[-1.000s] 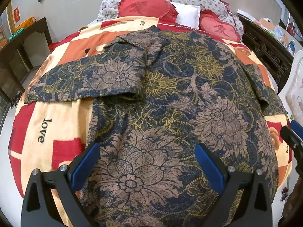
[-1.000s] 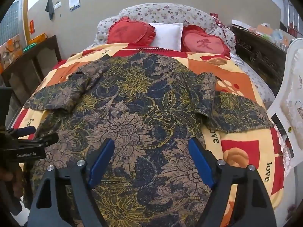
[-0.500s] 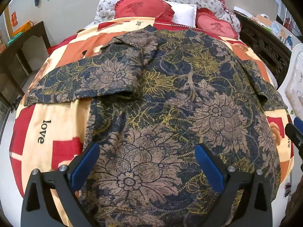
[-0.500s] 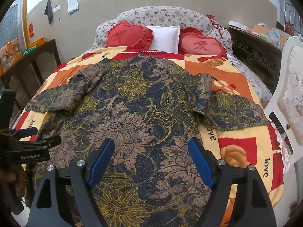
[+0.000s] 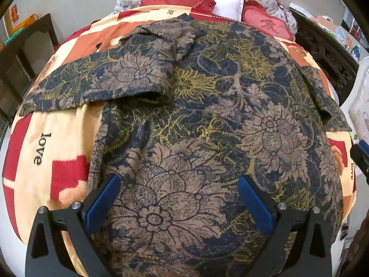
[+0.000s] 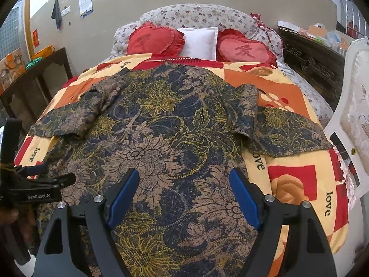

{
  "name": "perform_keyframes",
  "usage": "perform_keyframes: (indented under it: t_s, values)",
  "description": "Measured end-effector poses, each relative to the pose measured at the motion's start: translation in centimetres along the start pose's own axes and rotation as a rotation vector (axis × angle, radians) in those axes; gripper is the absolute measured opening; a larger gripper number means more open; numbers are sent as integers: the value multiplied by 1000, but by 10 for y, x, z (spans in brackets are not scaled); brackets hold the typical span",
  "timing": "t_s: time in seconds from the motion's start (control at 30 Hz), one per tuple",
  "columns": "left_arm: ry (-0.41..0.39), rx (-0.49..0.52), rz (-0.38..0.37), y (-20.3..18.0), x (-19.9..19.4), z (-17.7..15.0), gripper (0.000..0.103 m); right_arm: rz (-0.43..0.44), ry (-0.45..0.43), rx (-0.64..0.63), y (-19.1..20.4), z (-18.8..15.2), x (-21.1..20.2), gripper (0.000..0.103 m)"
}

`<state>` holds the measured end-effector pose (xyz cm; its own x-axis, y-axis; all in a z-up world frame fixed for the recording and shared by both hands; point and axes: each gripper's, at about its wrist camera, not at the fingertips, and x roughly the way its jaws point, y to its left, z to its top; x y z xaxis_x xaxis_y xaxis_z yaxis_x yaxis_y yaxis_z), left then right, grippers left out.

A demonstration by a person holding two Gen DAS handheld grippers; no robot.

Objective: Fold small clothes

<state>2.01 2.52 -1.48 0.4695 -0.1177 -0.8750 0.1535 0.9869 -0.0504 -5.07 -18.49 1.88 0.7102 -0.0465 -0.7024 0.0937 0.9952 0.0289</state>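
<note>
STEP: your left gripper [image 5: 178, 202] and right gripper [image 6: 183, 195] hover with fingers spread, pinching nothing | GARMENT: one floral shirt [image 6: 161, 133] lies flat on the bed [image 6: 299, 184], both sleeves out | ADVICE: pinch one layer at the hem corners, fold evenly | COUNT: one shirt, two heart cushions [image 6: 154, 38]

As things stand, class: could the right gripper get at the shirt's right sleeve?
Probably yes. The right gripper is open over the shirt, and its right sleeve lies flat on the blanket, uncovered.
</note>
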Motion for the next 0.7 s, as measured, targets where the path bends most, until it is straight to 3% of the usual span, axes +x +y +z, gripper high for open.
perform_keyframes:
  t_s: [0.13,0.2,0.33,0.57,0.7]
  values:
    - [-64,14,-20,2,-5,1,103,-3,-9,-12,2,8,4,73]
    - [-37,42,-30,0,-4,3,103,-6,-17,-14,2,13,5,73]
    - [-38,118,19,-9,-4,3,103,-4,-40,-16,4,20,1,73]
    - [-75,64,-37,2,20,16,103,-35,-34,-38,5,19,22,73]
    - [-72,51,11,6,44,31,103,-83,4,-43,-5,23,62,73]
